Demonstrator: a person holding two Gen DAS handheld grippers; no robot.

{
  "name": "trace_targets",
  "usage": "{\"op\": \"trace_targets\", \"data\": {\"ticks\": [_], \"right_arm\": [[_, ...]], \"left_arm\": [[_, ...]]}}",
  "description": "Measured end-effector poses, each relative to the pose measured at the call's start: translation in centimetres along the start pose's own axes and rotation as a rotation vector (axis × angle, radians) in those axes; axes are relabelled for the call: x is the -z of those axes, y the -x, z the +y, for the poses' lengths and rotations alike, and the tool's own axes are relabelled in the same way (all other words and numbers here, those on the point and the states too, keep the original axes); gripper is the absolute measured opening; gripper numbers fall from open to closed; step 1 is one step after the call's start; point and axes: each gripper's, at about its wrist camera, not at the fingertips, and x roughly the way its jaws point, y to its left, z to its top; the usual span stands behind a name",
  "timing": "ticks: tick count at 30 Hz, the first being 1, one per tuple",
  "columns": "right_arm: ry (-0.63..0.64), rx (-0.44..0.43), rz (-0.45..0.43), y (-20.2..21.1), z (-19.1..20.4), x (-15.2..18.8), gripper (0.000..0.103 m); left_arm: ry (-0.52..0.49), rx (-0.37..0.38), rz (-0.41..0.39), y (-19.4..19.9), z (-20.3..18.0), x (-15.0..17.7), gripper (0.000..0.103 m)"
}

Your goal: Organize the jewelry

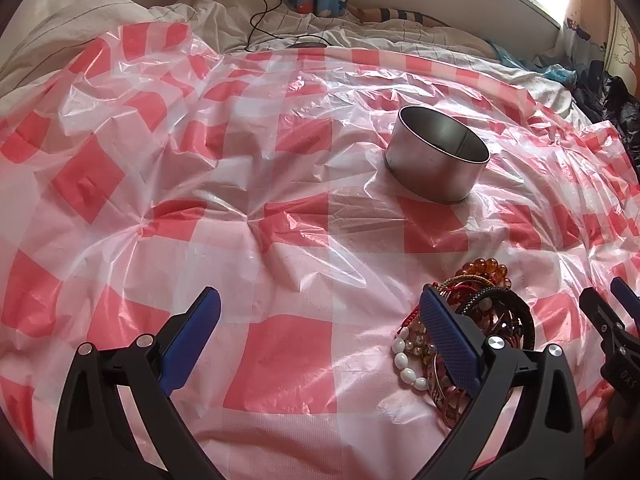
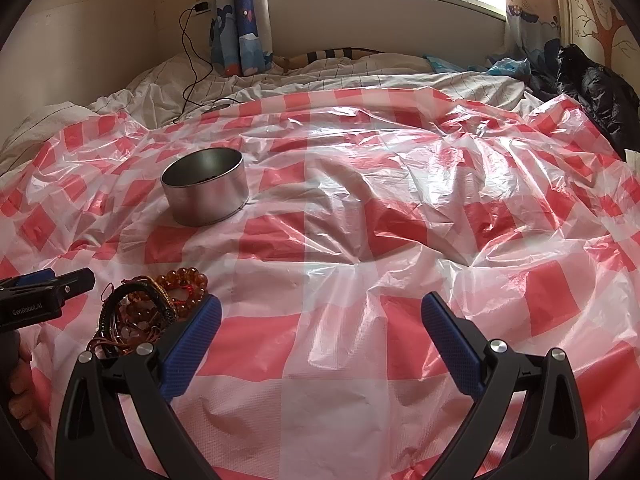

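The jewelry pile [image 1: 476,320], a tangle of amber beads, a white bead bracelet, dark cords and thin bangles, lies on the red-and-white checked plastic sheet [image 1: 280,220] spread over the bed, on the near side of the metal tin [image 1: 438,154] and well apart from it. The left gripper [image 1: 320,320] stands wide open with nothing between its pads, its right finger just beside or over the pile; the right gripper [image 2: 320,320] is likewise spread and empty, its left finger near the same pile. The likeliest trouble is the tangle itself: a pinch on one bracelet may drag its neighbours along, then shed them short of the tin. The sheet is slick, crinkled and loose over soft bedding, so a low pinch could catch plastic with the beads and tug the tin over or shift it. Thin bangles may slip out of flat pads. With both grippers close at the pile, they could knock each other. Readable writing is scant: "GenRobot.AI" on the left gripper's body in the right wrist view, and letters like "DAS" on the right gripper's body in the left wrist view.
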Motion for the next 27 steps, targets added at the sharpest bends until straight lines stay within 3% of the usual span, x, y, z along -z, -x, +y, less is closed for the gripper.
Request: {"op": "trace_targets", "data": {"ticks": [27], "right_arm": [[0.004,0.005,0.023,-0.45,0.19,0.15,0.096]], "left_arm": [[0.018,0.005,-0.003,-0.06,0.45,-0.03,0.096]]}}
